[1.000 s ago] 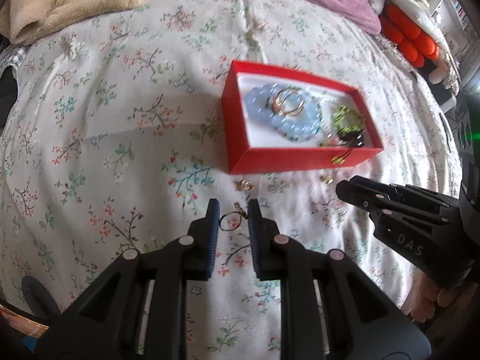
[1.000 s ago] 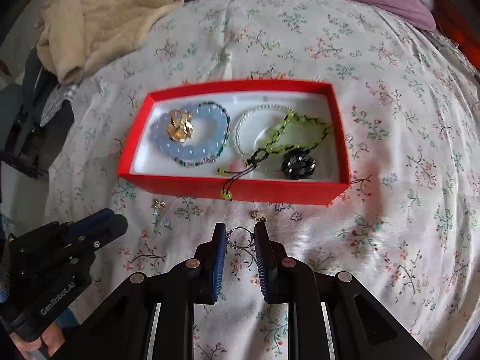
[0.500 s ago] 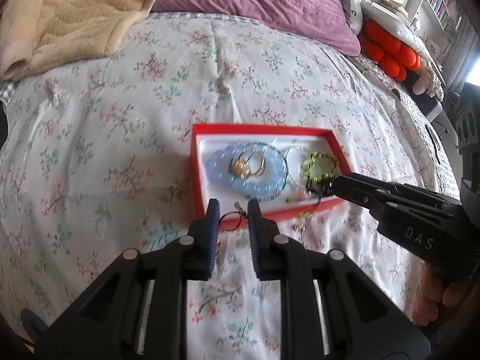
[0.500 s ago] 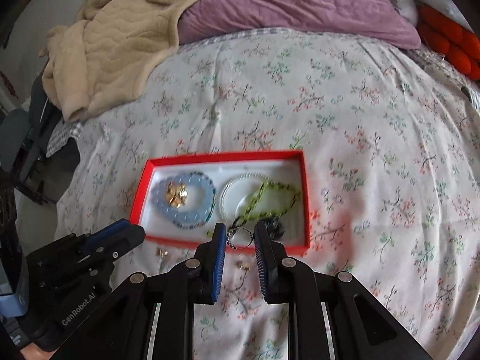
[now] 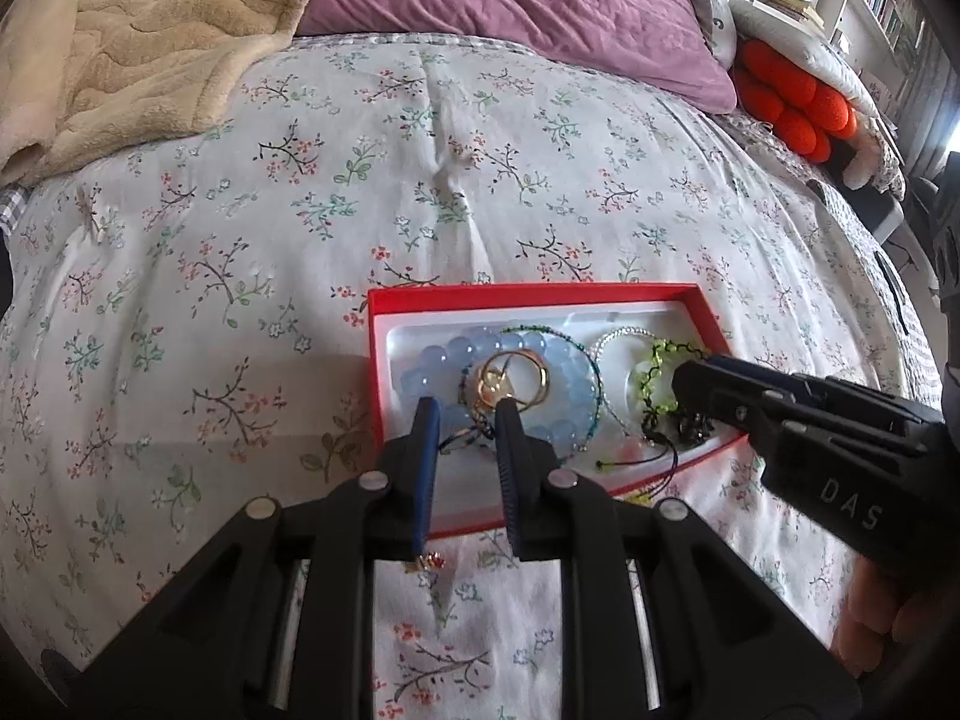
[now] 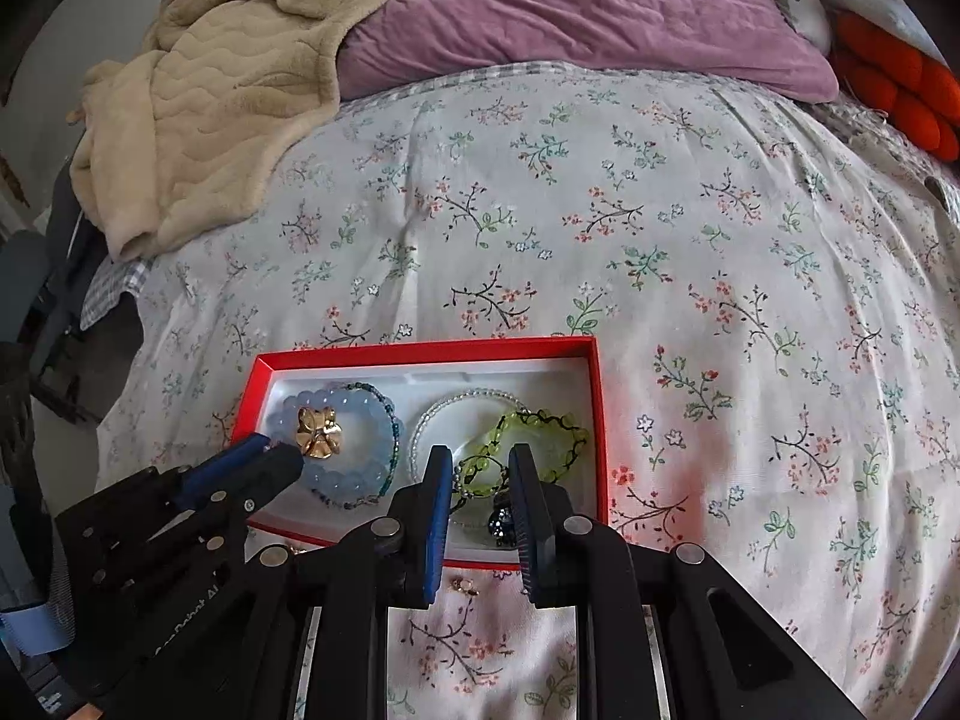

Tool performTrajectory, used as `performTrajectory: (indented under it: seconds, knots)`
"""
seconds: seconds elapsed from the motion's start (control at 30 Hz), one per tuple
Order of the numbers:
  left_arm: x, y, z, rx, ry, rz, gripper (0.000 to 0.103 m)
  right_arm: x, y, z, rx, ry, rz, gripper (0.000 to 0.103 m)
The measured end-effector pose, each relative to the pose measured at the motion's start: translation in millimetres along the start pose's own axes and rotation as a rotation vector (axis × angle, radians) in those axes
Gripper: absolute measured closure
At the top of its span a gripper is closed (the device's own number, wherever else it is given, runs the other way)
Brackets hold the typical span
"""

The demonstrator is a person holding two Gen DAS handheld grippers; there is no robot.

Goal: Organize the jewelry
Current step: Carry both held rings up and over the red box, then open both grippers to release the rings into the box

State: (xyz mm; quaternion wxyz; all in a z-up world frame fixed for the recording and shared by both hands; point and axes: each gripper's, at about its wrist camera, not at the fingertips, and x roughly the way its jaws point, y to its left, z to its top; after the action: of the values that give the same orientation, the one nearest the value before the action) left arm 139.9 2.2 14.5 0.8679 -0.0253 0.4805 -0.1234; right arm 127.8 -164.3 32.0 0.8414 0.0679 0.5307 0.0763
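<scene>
A red box (image 5: 528, 291) (image 6: 420, 351) with a white lining lies on the floral bedspread. It holds a blue bead bracelet (image 5: 444, 360) (image 6: 360, 408), a gold piece (image 5: 510, 378) (image 6: 318, 432), a white bead bracelet (image 5: 618, 336), a green bracelet (image 5: 654, 372) (image 6: 540, 426) and a black beaded piece (image 6: 501, 519). My left gripper (image 5: 468, 420) is shut on a thin dark hoop earring (image 5: 462, 438) over the box's left half. Over the right half, my right gripper (image 6: 480, 468) is shut on a second thin hoop earring (image 6: 480, 477).
Small gold earrings lie on the bedspread in front of the box (image 5: 426, 564) (image 6: 465, 585). A beige blanket (image 6: 210, 108) and a purple pillow (image 5: 510, 0) lie at the head of the bed. Orange cushions (image 5: 792, 102) sit at the far right.
Both grippers rose off the bedspread with their hoops and moved forward. They now hang over the red box instead of in front of it.
</scene>
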Motion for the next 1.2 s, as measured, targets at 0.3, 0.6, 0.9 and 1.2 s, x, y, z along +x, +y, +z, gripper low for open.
performTrajectory:
  seconds: [0.3, 0.6, 0.9, 1.2]
  knots:
    - [3.0, -0.7, 0.4, 0.006, 0.006, 0.005, 0.082, 10.7, -0.5, 0.8, 0.009, 0.010, -0.002, 0.083]
    - [-7.5, -2.5, -2.0, 0.011, 0.006, 0.008, 0.064, 2.3, -2.2, 0.9, 0.014, 0.013, -0.001, 0.081]
    - [-27.0, -7.7, -10.7, 0.015, 0.014, 0.009, 0.043, -27.0, -1.5, -8.3, -0.016, -0.011, -0.016, 0.051]
    - [-44.6, -3.9, -24.5, 0.009, 0.022, 0.039, 0.032, -51.2, -14.8, -21.7, 0.006, -0.007, -0.033, 0.042]
